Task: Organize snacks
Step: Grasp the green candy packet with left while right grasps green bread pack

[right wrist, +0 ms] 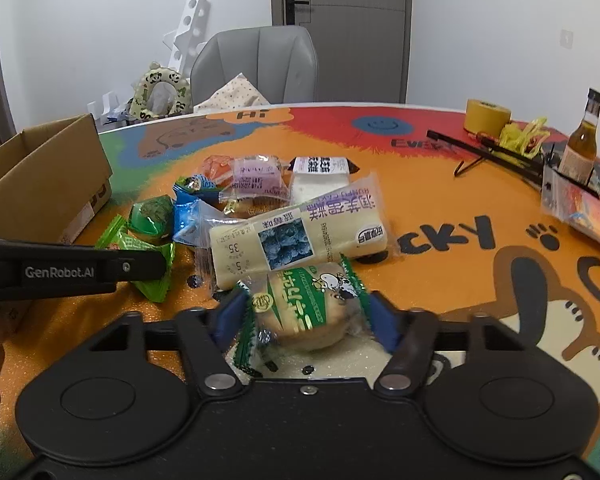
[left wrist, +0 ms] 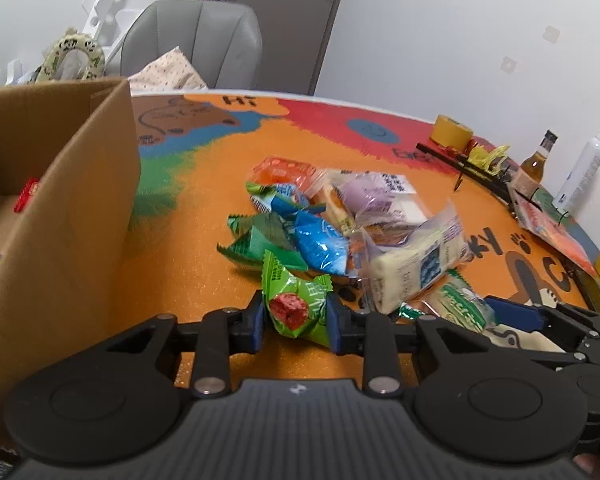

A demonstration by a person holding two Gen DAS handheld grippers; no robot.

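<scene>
Snacks lie in a loose pile on the orange part of the colourful table [right wrist: 440, 184], and the left gripper [left wrist: 296, 316] is clenched on one at the pile's near edge, a green packet [left wrist: 294, 306] with a red picture, its blue pads pressing both sides. The right gripper [right wrist: 306, 316] grasps a round bun in a green-and-white wrapper [right wrist: 308, 304], which lies just in front of a long cake bar with a blueberry label [right wrist: 296, 240]. Further out, blue, green, orange and purple packs crowd together, an open cardboard box [left wrist: 60, 208] stands to the left, and a grey chair [right wrist: 260, 64] sits behind the table.
</scene>
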